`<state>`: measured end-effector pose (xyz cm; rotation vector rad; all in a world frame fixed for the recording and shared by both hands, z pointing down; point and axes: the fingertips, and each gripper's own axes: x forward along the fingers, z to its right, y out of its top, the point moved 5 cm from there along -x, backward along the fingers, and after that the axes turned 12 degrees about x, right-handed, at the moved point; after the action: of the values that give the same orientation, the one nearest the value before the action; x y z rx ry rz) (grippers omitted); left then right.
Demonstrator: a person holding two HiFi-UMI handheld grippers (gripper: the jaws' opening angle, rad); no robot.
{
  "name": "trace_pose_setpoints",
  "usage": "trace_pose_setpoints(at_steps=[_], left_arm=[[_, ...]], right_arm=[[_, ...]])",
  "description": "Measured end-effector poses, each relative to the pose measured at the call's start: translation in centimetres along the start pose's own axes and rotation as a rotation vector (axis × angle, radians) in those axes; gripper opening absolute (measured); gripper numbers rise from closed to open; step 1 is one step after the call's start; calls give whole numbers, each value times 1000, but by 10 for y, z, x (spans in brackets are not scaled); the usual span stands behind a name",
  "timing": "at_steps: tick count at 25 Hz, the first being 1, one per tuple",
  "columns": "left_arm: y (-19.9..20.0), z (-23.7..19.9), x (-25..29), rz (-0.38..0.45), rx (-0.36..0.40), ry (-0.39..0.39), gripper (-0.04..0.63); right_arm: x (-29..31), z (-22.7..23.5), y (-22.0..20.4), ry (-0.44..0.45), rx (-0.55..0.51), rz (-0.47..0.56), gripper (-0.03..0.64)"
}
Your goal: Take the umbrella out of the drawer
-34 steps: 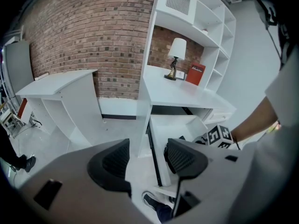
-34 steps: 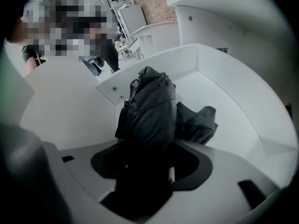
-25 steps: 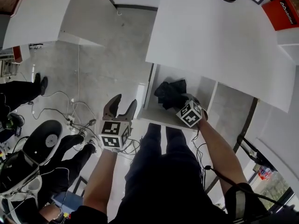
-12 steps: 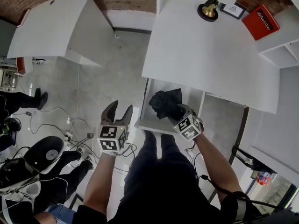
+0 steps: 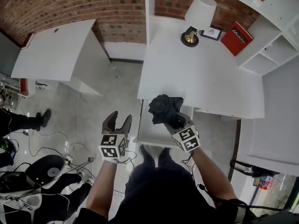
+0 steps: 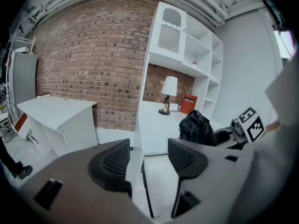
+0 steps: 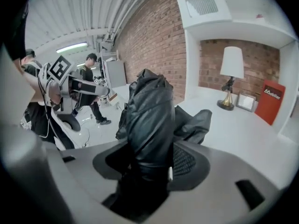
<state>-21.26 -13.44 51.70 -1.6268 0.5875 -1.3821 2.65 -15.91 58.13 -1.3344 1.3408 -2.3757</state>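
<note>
Tongs on the right (image 7: 149,164) clench a black umbrella (image 5: 164,108), held above the open drawer (image 5: 152,133) at the white table (image 5: 201,73) edge. The left tongs (image 6: 148,160) gape, empty. A lamp (image 5: 198,17) stands on the table against a brick wall (image 5: 70,8), over grey floor (image 5: 112,78). The umbrella is folded, its glossy fabric crumpled and bunched.

Dk trousers (image 5: 159,190), grey L gripper (image 5: 117,121), R gripper (image 5: 172,122), b&w marker cubes (image 5: 112,147)

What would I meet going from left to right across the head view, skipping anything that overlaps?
white side table → left gripper → umbrella → picture frame → red box
</note>
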Motion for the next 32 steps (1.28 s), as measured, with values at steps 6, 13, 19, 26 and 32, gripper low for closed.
trace_pose_setpoints(at_steps=[6, 13, 19, 26, 32], left_arm=[[63, -3, -13, 142, 55, -8, 250], [114, -7, -23, 262, 91, -27, 250], [130, -3, -22, 297, 114, -68, 250], [127, -4, -10, 279, 122, -108, 250], [114, -5, 15, 219, 113, -104, 250]], right_arm=[[-40, 18, 60, -85, 97, 179, 236], [-92, 38, 111, -168, 192, 349, 236], [-111, 48, 130, -219, 176, 381, 238], [-101, 69, 137, -263, 181, 348, 238], [-76, 100, 143, -259, 169, 307, 238]])
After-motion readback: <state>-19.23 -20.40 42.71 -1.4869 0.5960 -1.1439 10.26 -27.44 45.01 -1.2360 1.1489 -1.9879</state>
